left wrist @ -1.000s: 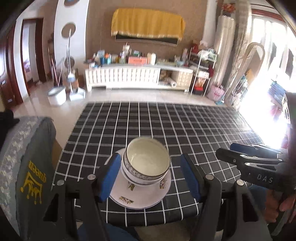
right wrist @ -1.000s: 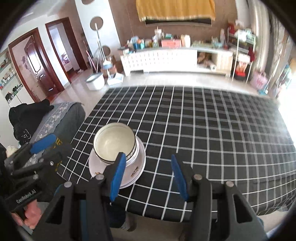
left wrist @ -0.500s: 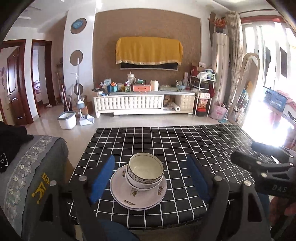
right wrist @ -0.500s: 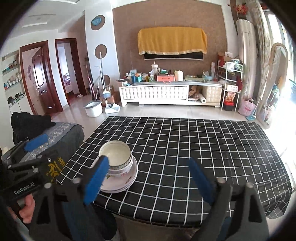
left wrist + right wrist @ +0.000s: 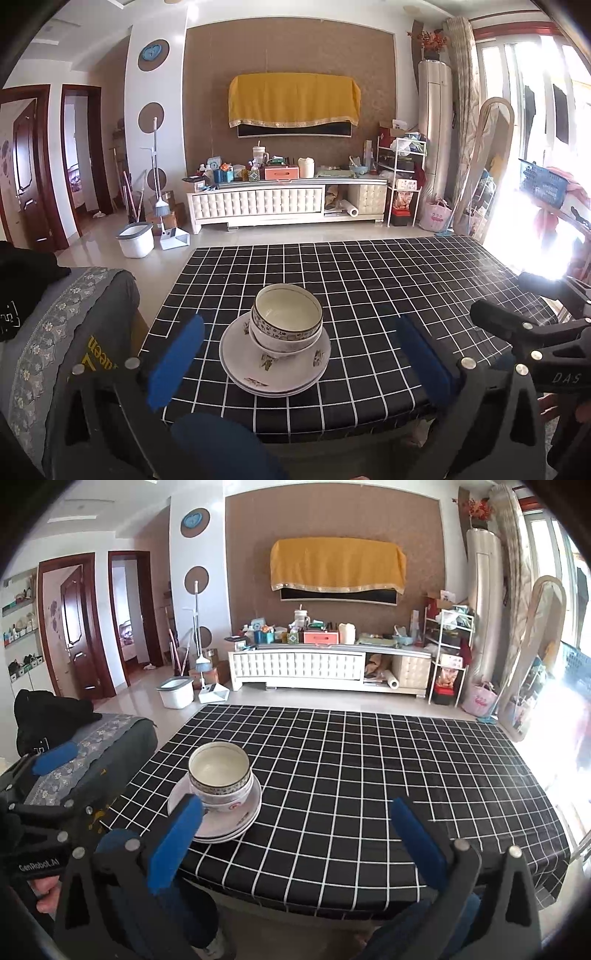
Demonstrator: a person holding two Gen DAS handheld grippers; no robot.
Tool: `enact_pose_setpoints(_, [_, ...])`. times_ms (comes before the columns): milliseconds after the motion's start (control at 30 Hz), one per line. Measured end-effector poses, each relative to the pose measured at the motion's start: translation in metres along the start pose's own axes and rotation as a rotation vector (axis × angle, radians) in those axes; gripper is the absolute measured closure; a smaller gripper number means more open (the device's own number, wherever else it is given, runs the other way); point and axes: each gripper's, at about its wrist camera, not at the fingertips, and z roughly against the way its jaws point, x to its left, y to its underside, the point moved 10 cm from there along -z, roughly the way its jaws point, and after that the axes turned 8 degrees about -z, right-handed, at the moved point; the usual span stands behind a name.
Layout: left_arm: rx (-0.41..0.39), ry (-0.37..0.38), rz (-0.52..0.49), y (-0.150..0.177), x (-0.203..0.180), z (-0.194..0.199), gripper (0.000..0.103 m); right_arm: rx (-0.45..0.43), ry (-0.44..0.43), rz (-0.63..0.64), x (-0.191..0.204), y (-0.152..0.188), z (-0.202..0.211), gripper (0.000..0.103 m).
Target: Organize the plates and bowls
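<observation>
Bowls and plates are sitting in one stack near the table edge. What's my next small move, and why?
Probably none on the stack: keep both grippers back and finish. The bowls sit nested upright on the stacked plates, nothing else lies on the table, and the left gripper and right gripper, whose jaws have just been opening, stand open and empty, clear of the dishes.

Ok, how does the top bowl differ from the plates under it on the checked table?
The top bowl is deep and upright with a dark patterned band round its rim; the plates are shallow and wide, with small scattered motifs. The top bowl sits nested in a second bowl, while the plates lie directly on the checked tablecloth. Both are pale ceramic, stacked in one pile near the table's near edge.
</observation>
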Motion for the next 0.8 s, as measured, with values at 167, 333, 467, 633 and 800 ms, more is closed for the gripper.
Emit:
enact_pose_setpoints(167, [-0.005,0.008,-0.010,0.001,-0.005,0.005,0.000,-0.008,-0.007,0.008,0.003,0.002,0.006,0.000])
enact_pose_setpoints(333, [-0.008,0.013,-0.010,0.001,-0.006,0.006,0.000,-0.004,-0.013,0.007,0.003,0.006,0.007,0.000])
enact_pose_setpoints(467, [-0.005,0.018,-0.011,0.002,-0.007,0.007,0.000,-0.006,-0.012,0.002,0.003,0.005,0.009,0.000])
enact_pose_setpoints(633, [-0.005,0.023,-0.008,0.001,-0.006,0.007,0.000,-0.009,-0.013,0.001,0.002,0.006,0.010,0.000])
enact_pose_setpoints(800, [-0.006,0.028,-0.012,0.000,-0.008,0.007,0.000,-0.018,-0.008,0.000,-0.001,0.006,0.014,0.000])
